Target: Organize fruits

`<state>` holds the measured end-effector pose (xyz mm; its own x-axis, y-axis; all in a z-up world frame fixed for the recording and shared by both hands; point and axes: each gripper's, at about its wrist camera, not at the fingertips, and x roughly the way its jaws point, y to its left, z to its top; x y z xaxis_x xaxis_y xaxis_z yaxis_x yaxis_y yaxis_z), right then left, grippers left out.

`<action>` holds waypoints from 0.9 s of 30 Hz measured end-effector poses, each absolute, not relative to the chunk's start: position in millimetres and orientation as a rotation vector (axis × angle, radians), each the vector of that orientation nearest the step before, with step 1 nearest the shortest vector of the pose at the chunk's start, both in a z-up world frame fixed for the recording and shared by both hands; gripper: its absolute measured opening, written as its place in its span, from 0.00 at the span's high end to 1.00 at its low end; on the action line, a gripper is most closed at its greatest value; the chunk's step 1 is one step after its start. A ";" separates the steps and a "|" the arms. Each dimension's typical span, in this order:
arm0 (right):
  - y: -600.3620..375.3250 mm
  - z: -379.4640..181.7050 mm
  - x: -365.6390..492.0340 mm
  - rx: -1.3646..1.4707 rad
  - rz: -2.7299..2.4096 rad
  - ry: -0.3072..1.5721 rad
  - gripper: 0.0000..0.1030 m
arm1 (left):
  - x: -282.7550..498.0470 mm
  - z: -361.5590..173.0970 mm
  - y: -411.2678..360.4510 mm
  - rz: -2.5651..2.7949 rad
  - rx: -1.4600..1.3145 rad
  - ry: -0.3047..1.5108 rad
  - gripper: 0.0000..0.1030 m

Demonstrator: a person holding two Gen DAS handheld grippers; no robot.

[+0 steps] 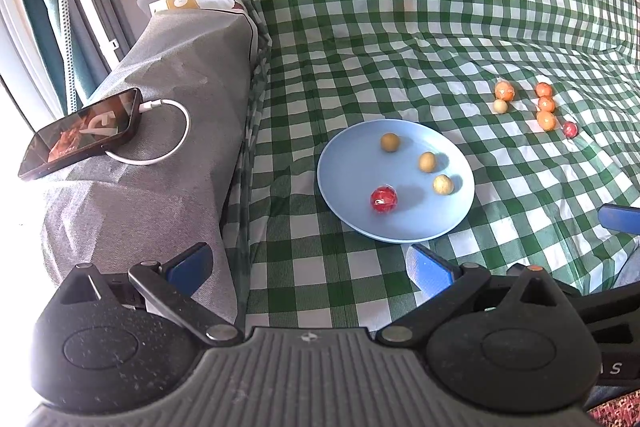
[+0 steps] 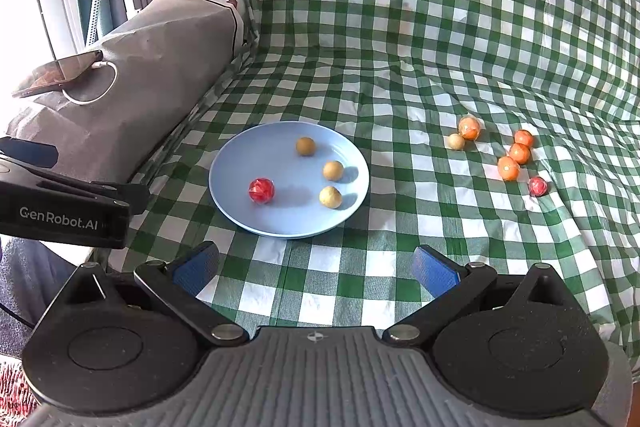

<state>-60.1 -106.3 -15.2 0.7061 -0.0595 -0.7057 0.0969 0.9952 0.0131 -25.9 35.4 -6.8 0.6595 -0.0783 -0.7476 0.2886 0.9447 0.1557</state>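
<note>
- Left wrist view: left tool (image 1: 309, 267) spread wide, nothing between its blue pads, held above the green-checked cloth (image 1: 400, 27) near the grey-covered armrest (image 1: 160, 99).
- Blue plate (image 1: 344, 163) lies on the cloth ahead, carrying 1 red fruit (image 1: 384, 199) and 3 tan fruits (image 1: 427, 161).
- To the right of the plate, well apart from it, loose fruits on the cloth: 4 orange (image 1: 546, 120), 1 pale (image 1: 500, 105), 1 small red (image 1: 570, 129).
- Phone (image 1: 80, 133) with white cable (image 1: 176, 131) rests on the armrest.
- Right wrist view: right tool (image 2: 316, 267) spread, empty, short of the plate (image 2: 240, 163).
- Plate contents identical; orange fruits (image 2: 508, 167) lie to the right.
- Left tool visible at the left edge.
</note>
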 end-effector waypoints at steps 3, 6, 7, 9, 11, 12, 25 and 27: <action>-106.0 -17.3 -60.2 0.055 -0.089 0.786 0.01 | -25.7 -8.3 35.4 -0.212 0.273 0.830 0.00; -106.5 -17.6 -59.4 0.059 -0.090 0.791 0.01 | -24.9 -9.4 35.5 -0.212 0.275 0.834 0.00; -106.5 -17.7 -59.3 0.060 -0.090 0.792 0.01 | -24.6 -9.6 35.3 -0.212 0.276 0.834 0.00; -106.4 -18.4 -59.6 0.063 -0.091 0.795 0.01 | -24.4 -9.8 35.4 -0.211 0.277 0.836 0.00; -106.6 -18.8 -59.9 0.067 -0.091 0.797 0.01 | -24.2 -10.1 35.5 -0.211 0.278 0.837 0.00; -107.6 -18.4 -59.0 0.067 -0.090 0.797 0.01 | -24.2 -10.3 35.5 -0.210 0.278 0.838 0.00; -116.1 -22.7 -57.6 0.111 -0.101 0.807 0.01 | -18.0 -10.5 26.8 -0.217 0.280 0.858 0.00; -119.0 -23.4 -57.7 0.125 -0.106 0.808 0.01 | -15.9 -9.6 23.8 -0.217 0.281 0.858 0.00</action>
<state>-57.7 -119.0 -23.4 0.6861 -0.0467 -0.7260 0.1419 0.9874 0.0705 -15.9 23.8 -9.6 0.6359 -0.0749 -0.7681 0.2990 0.9415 0.1557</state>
